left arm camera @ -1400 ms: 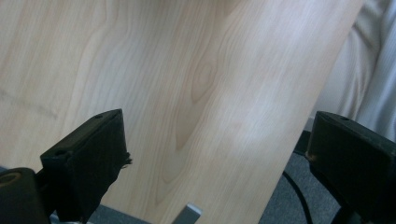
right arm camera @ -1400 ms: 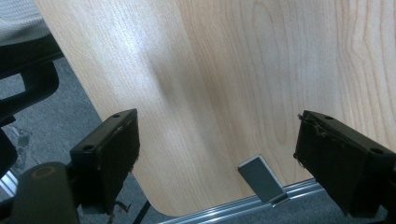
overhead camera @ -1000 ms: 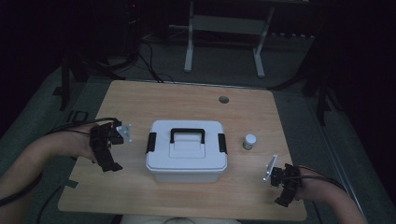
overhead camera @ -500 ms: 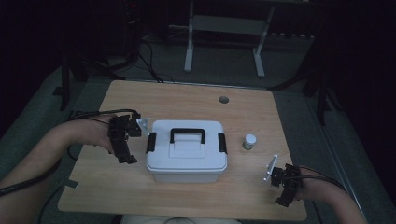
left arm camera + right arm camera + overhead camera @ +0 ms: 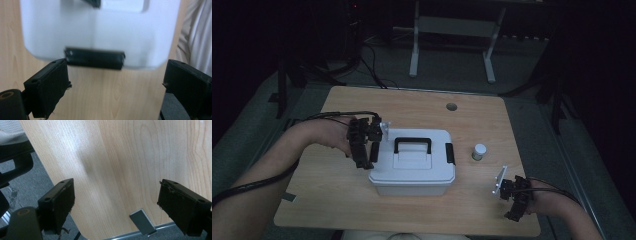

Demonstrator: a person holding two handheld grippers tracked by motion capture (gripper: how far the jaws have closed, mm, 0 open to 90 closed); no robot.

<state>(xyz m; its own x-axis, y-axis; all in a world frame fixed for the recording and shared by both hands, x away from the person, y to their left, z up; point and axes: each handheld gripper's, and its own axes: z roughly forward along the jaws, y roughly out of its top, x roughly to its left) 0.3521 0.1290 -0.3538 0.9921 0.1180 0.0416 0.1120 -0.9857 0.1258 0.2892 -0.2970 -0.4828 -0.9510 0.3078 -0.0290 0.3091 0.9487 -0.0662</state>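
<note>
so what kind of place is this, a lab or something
Probably a lab or workshop, dimly lit: a bare wooden table on grey carpet, a white metal stand behind it, and cables trailing across the floor.

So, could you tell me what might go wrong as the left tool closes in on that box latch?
The left tool is open, and the black latch sits off-centre between its jaws, nearer one jaw, so it might catch the latch unevenly and slip. The white box is held by nothing; a push could slide it toward the small bottle. The right tool rests far off, near the table edge.
</note>
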